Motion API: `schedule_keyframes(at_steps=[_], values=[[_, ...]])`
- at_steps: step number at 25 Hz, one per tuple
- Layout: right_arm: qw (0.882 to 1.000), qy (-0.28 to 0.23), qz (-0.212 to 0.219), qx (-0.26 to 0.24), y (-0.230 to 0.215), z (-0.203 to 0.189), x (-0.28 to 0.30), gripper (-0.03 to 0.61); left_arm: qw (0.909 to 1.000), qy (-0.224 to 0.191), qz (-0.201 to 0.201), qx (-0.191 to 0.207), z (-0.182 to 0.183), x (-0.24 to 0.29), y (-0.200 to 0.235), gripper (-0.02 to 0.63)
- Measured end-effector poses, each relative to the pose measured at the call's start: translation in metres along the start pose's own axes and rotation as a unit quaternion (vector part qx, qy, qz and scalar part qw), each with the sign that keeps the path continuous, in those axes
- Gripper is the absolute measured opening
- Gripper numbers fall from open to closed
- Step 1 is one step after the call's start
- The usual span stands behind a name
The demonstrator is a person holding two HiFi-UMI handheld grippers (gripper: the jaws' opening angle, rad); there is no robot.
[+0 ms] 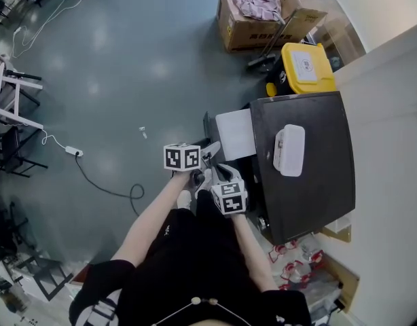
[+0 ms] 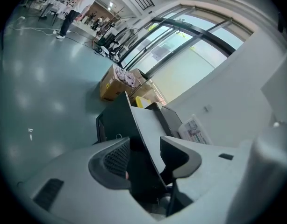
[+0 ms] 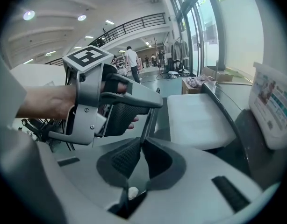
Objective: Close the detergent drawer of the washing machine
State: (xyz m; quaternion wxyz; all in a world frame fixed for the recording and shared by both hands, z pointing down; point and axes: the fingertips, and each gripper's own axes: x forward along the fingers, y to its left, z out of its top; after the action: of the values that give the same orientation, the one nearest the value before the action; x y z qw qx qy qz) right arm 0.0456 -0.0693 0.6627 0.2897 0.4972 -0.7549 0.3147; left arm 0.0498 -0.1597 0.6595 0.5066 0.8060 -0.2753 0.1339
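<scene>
Drawer (image 1: 233,134) sticks out of washer (image 1: 310,182) front, left gripper (image 2: 145,158) jaws wide, straddling its dark panel (image 2: 116,120), right gripper (image 3: 140,147) jaws narrow, pinching the panel's thin edge, likely to steady it for pushing in.

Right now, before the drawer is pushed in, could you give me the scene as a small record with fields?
detergent drawer: pulled out of the washing machine
drawer front panel: between the left jaws
left hand-held gripper: jaws apart
right hand-held gripper: jaws nearly together at the panel's edge; grip unclear
on machine top: white packet
near machine: yellow-lidded container, cardboard box
</scene>
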Motion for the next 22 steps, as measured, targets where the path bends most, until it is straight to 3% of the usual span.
schedule_keyframes(at_steps=[22], values=[[0.996, -0.003, -0.083, 0.040, -0.063, 0.000, -0.016, 0.034, 0.9981, 0.043, -0.039, 0.019, 0.005, 0.055, -0.031, 0.190]])
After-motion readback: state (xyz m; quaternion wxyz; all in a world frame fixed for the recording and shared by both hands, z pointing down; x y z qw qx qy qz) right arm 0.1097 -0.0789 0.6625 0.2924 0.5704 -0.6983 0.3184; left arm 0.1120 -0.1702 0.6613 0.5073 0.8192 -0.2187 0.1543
